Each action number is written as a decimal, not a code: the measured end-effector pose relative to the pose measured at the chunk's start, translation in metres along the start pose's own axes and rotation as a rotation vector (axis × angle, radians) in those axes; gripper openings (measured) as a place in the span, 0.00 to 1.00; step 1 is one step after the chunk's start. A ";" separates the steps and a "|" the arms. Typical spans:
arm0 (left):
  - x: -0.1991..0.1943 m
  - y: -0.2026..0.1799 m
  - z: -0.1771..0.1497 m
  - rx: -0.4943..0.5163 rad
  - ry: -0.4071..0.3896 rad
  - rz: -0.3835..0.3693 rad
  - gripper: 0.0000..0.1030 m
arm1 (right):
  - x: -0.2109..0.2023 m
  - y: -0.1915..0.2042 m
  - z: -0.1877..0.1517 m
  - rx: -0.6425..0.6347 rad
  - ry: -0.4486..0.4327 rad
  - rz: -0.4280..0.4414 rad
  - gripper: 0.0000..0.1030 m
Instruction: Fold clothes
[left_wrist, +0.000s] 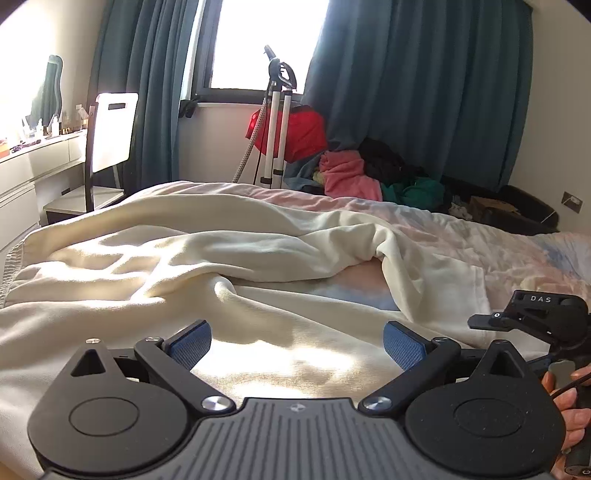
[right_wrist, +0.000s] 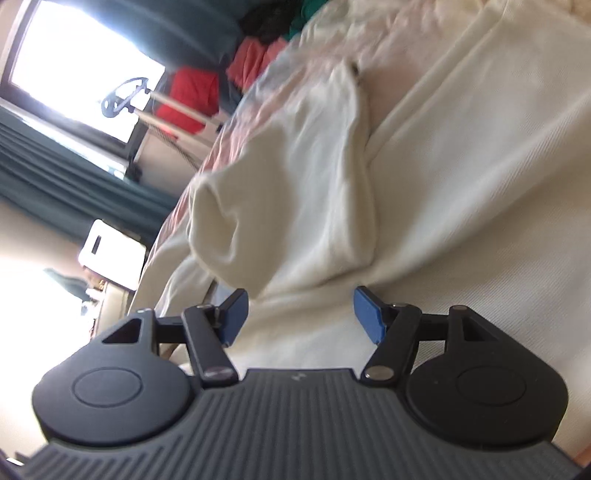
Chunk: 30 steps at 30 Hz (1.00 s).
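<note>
While the cream garment (left_wrist: 229, 258) lies rumpled across the bed (left_wrist: 517, 254), both grippers sit low over it, each angled down toward the cloth.

Left gripper (left_wrist: 297, 345): held roughly level side to side, nose tipped downward. Blue pads (left_wrist: 190, 345) spread wide, nothing between them, only sunlit cream fabric below. No cloth pinched.

Right gripper (right_wrist: 299, 315): rolled hard over, so in its own view the room lies on its side. Its pads (right_wrist: 367, 314) stand partly apart. A bulging fold of the cream garment (right_wrist: 280, 206) sits just ahead of the tips; fabric runs under the gap, but the pads do not press on it. That view is blurred, so the contact at the very tips cannot be read finely.

In the left wrist view, the right-hand tool's black body shows at the right edge, with the person's hand (left_wrist: 565, 402) wrapped around its handle, fingers curled.

Garment position: spread over most of the near bed, ribbed hem at the left edge, a thick fold running across the middle, pastel bedding showing beyond it.

Behind: teal curtains (left_wrist: 406, 92), a garment steamer stand (left_wrist: 275, 122), a heap of coloured clothes (left_wrist: 351, 177), a white chair (left_wrist: 110, 133).
</note>
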<state>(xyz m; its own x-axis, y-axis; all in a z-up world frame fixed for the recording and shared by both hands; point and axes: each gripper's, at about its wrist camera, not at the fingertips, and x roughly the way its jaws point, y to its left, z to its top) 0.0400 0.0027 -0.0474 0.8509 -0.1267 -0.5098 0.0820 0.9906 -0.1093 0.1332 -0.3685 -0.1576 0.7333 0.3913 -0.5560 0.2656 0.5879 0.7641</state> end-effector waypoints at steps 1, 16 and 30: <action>0.001 0.002 0.000 -0.007 0.003 0.000 0.98 | 0.006 0.001 -0.001 0.009 0.015 0.000 0.64; 0.009 0.031 0.004 -0.163 0.042 -0.025 0.98 | 0.013 -0.004 0.011 0.177 -0.018 0.006 0.32; 0.017 0.018 -0.003 -0.135 0.075 -0.027 0.98 | 0.030 -0.015 0.024 0.253 0.013 0.048 0.35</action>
<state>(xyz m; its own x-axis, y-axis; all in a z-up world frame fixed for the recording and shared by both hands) 0.0548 0.0186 -0.0610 0.8080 -0.1611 -0.5667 0.0290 0.9716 -0.2349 0.1664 -0.3828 -0.1783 0.7414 0.4245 -0.5197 0.3799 0.3729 0.8465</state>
